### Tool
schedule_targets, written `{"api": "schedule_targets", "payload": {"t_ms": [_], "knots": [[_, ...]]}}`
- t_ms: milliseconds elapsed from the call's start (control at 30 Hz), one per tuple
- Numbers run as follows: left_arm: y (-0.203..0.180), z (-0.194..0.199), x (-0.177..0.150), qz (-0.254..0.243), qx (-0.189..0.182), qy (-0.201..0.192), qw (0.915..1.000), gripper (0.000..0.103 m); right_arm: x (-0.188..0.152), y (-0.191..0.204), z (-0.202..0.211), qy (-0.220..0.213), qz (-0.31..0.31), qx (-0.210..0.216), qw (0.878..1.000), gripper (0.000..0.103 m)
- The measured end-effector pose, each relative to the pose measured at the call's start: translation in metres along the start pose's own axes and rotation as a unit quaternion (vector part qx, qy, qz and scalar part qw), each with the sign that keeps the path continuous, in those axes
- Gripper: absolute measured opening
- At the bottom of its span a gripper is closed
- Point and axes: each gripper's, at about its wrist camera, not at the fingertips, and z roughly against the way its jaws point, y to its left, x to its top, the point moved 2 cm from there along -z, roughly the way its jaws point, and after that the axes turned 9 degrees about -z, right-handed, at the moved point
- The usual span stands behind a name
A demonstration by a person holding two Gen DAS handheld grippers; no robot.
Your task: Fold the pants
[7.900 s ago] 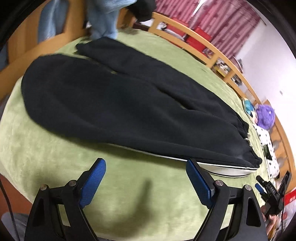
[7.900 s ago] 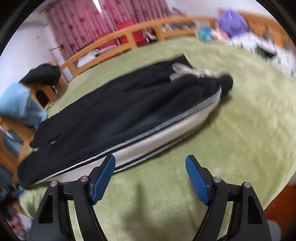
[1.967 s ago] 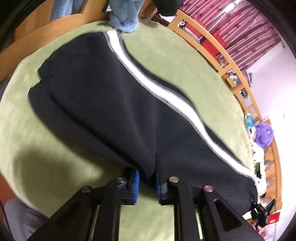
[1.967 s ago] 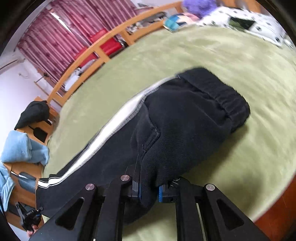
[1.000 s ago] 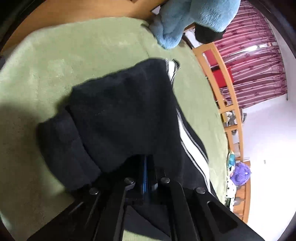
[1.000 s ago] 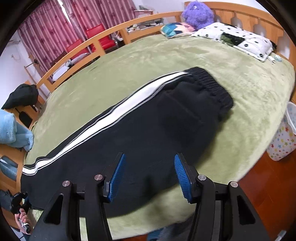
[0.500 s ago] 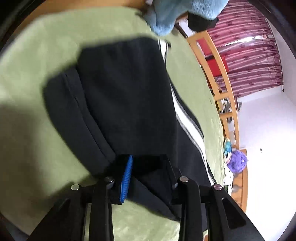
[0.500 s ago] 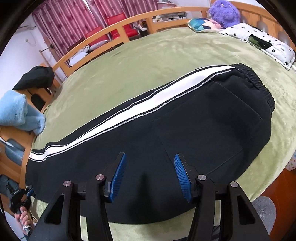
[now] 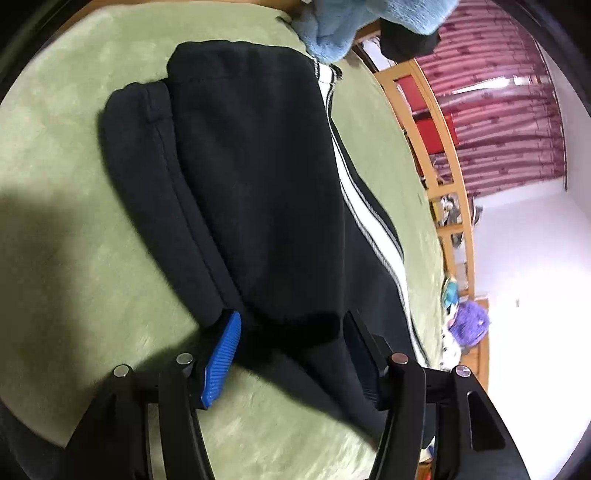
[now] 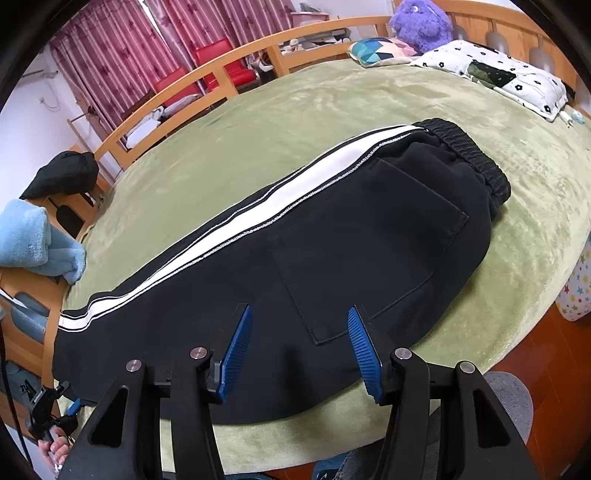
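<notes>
Black pants (image 10: pixel 332 236) with a white side stripe (image 10: pixel 236 225) lie flat on a green bed cover (image 10: pixel 295 110), legs stacked, waistband (image 10: pixel 469 155) at the right. In the left wrist view the leg cuffs (image 9: pixel 229 147) lie near the bed's left end. My left gripper (image 9: pixel 291 347) is open, its jaws standing either side of the lower leg edge without gripping it. My right gripper (image 10: pixel 295 345) is open and empty just above the seat of the pants, near the back pocket (image 10: pixel 369 251).
A light blue towel (image 10: pixel 33 243) and a dark garment (image 10: pixel 62 173) sit on the wooden frame at the left. A purple plush (image 10: pixel 421 22) and spotted pillow (image 10: pixel 498 74) lie at the far right. The wooden bed rail (image 10: pixel 221 70) runs behind.
Both grippers let go of the pants after laying one leg over the other. The left jaws have opened wider in the last half second; the right gripper has held open and drawn back slightly.
</notes>
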Motion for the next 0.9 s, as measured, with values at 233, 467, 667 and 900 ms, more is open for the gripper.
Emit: {"api": "schedule_targets", "payload": {"t_ms": [233, 467, 667, 900], "knots": [[-0.015, -0.009, 0.018, 0.006, -0.003, -0.027, 0.9996, 0.013, 0.000, 0.002, -0.008, 0.008, -0.013, 0.023, 1.000, 0.054], [-0.017, 0.042, 0.007, -0.024, 0.025, -0.057, 0.9978, 0.006, -0.002, -0.001, -0.008, 0.004, -0.009, 0.022, 1.000, 0.054], [-0.010, 0.030, -0.009, -0.026, 0.057, -0.017, 0.9979, 0.006, 0.011, -0.019, -0.009, 0.002, -0.024, 0.026, 0.999, 0.054], [-0.064, 0.043, -0.006, -0.106, 0.052, -0.019, 0.9928, 0.048, 0.038, -0.038, -0.009, -0.019, -0.016, 0.017, 1.000, 0.058]]}}
